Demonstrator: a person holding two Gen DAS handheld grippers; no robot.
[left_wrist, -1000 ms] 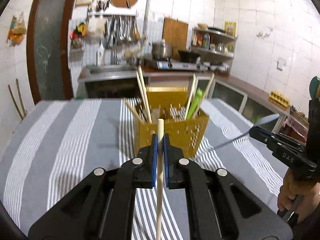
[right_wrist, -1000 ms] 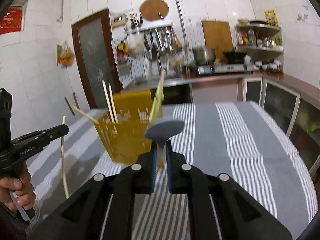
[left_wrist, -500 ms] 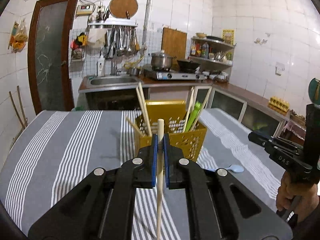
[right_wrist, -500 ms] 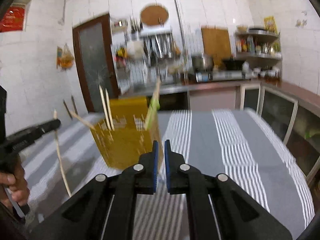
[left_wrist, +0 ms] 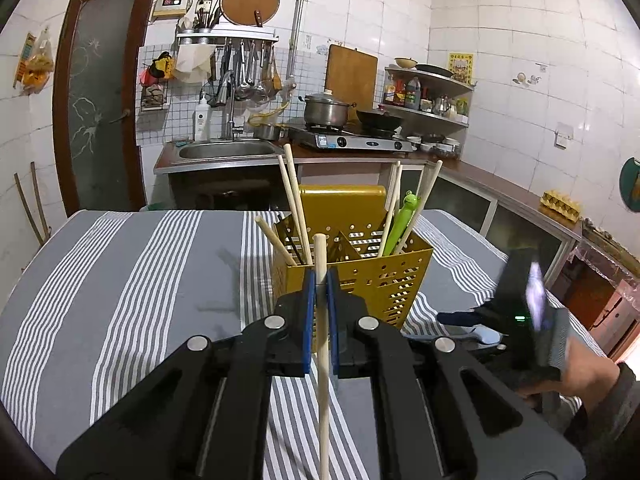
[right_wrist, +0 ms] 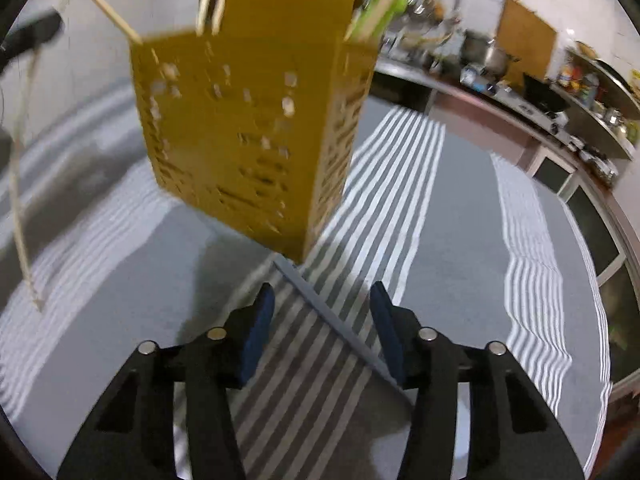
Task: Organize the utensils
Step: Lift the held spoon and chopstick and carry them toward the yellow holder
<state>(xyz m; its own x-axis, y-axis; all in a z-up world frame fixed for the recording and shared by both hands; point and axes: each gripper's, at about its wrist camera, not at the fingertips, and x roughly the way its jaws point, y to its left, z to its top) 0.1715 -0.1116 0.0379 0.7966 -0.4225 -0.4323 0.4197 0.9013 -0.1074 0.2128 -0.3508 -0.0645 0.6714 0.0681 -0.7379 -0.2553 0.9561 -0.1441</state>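
yellow caddy (left_wrist: 352,276) holding five chopsticks (one green utensil (left_wrist: 400,224)), left fingers (left_wrist: 308,320) pinching sixth chopstick (left_wrist: 322,344), right fingers (right_wrist: 260,328) just spread, straddling grey spoon (right_wrist: 340,324)

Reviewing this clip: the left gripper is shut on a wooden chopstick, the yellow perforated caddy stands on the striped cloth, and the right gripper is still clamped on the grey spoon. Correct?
Not quite. In the right wrist view the right gripper is open; its jaws have just been opening, and the grey spoon's handle lies between them on the grey-and-white striped cloth, unclamped. The rest holds: the left gripper is shut on the wooden chopstick, with the yellow perforated caddy ahead.
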